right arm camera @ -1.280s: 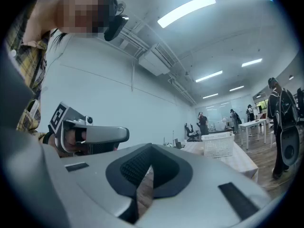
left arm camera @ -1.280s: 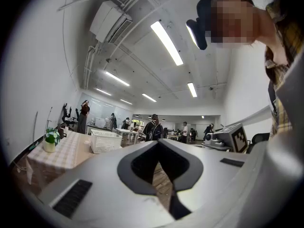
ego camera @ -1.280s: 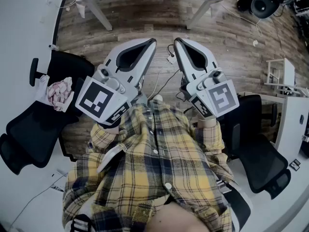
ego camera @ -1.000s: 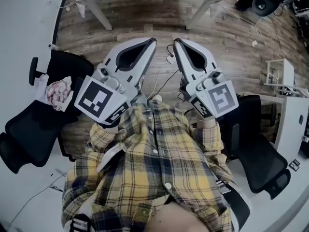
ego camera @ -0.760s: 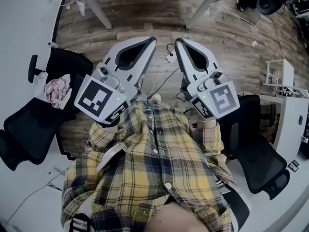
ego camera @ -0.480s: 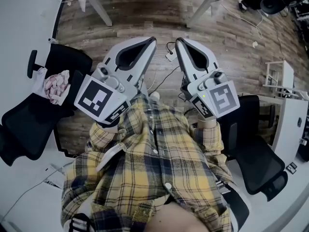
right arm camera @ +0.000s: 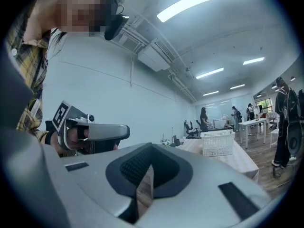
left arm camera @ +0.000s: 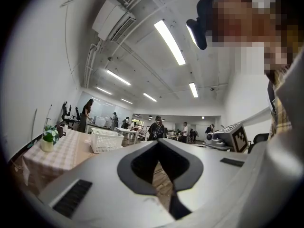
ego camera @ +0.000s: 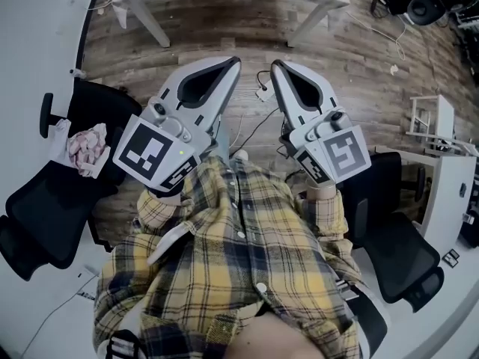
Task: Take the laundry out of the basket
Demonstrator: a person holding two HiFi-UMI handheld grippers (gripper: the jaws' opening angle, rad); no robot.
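Head view shows my left gripper and right gripper closed, empty, well apart from the basket on the table; reaching in closed, I'd shove laundry, not grab it.

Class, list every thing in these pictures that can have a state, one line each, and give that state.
left gripper, shut, empty.
right gripper, shut, empty.
basket, upright on the table, contents cannot be told.
pink cloth, crumpled on the black chair.
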